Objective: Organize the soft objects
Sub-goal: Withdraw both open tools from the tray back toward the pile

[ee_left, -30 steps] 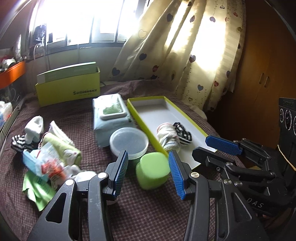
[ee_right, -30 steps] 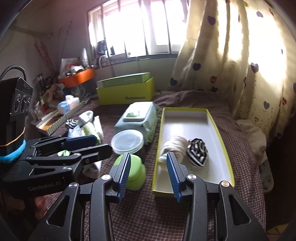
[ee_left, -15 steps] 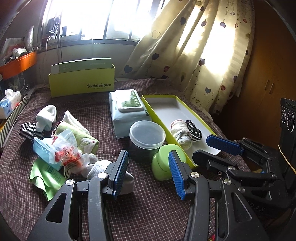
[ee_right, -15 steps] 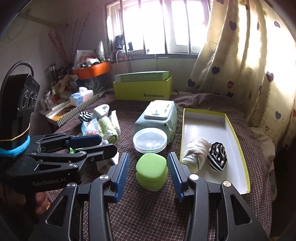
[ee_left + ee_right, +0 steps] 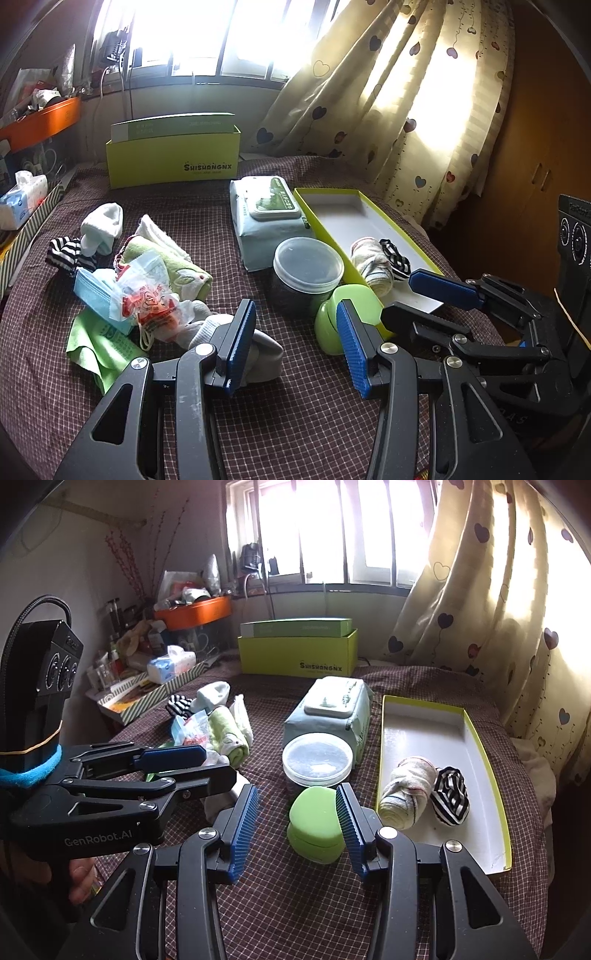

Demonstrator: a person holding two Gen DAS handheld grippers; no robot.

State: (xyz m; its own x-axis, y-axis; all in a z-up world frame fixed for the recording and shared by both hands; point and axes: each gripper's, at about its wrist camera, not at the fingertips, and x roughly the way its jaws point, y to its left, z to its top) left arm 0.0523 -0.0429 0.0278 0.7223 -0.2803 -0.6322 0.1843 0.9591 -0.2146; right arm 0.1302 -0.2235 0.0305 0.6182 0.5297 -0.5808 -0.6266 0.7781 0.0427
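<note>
A yellow-rimmed white tray (image 5: 421,723) lies on the checked bedspread at the right and holds a rolled cream sock (image 5: 404,794) and a striped sock (image 5: 450,797). At the left lies a pile of soft things: a grey-white sock (image 5: 207,332), a green towel roll (image 5: 177,269), a white sock (image 5: 103,225), a striped sock (image 5: 66,254) and a green cloth (image 5: 103,347). My left gripper (image 5: 295,343) is open and empty, its left finger over the grey-white sock. My right gripper (image 5: 295,827) is open and empty, with a green soft block (image 5: 314,823) between its fingers.
A clear lidded tub (image 5: 317,760) and a wet-wipes pack (image 5: 332,712) stand mid-bed. A yellow-green box (image 5: 299,653) stands at the back. A striped tray with tissues (image 5: 162,686) is at the left edge. A plastic bag and a blue mask pack (image 5: 140,291) lie on the pile. Curtains hang at the right.
Both grippers have swung left. The left one now points between the sock pile and the green block. The green block sits centred between the right gripper's fingers. Both stay open.
</note>
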